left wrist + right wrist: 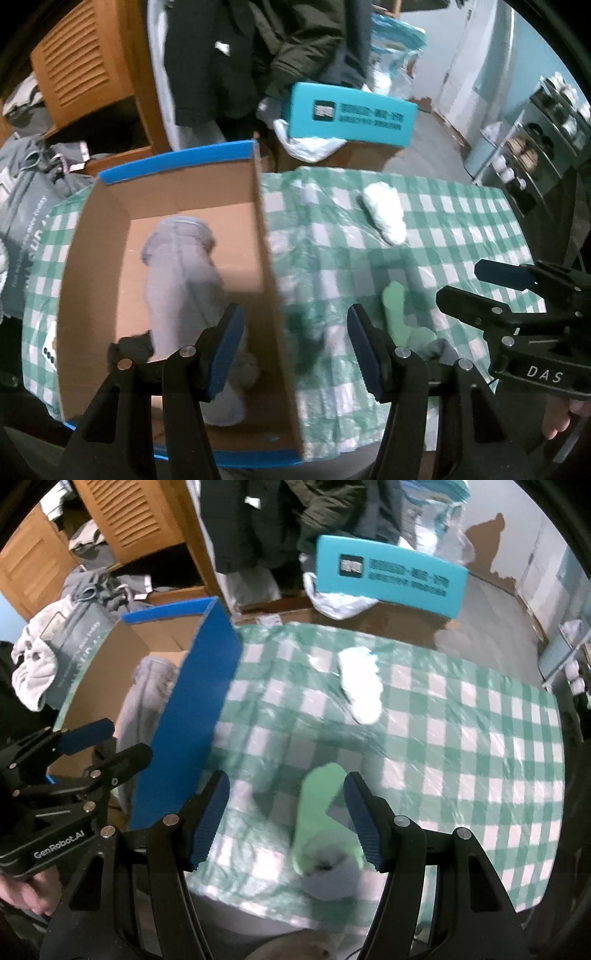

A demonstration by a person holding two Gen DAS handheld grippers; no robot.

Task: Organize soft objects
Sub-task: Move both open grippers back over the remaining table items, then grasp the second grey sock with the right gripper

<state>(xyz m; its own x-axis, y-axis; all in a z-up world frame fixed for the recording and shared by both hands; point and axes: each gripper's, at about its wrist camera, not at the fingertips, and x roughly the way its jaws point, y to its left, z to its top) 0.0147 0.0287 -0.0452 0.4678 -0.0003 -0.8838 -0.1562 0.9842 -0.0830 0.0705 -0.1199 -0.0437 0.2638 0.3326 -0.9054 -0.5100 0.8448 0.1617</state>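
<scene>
Both the left claw (295,347) and the right claw (286,819) are open and empty, and the green sock (321,812), low in the frame on the surface (480,738), could bunch up or slip if pinched off-center.

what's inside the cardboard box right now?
Inside the cardboard box: long grey socks lying flat on its floor, plus a small dark item near the near-left corner. The left gripper covers the box's near end, so anything there is hidden.
</scene>
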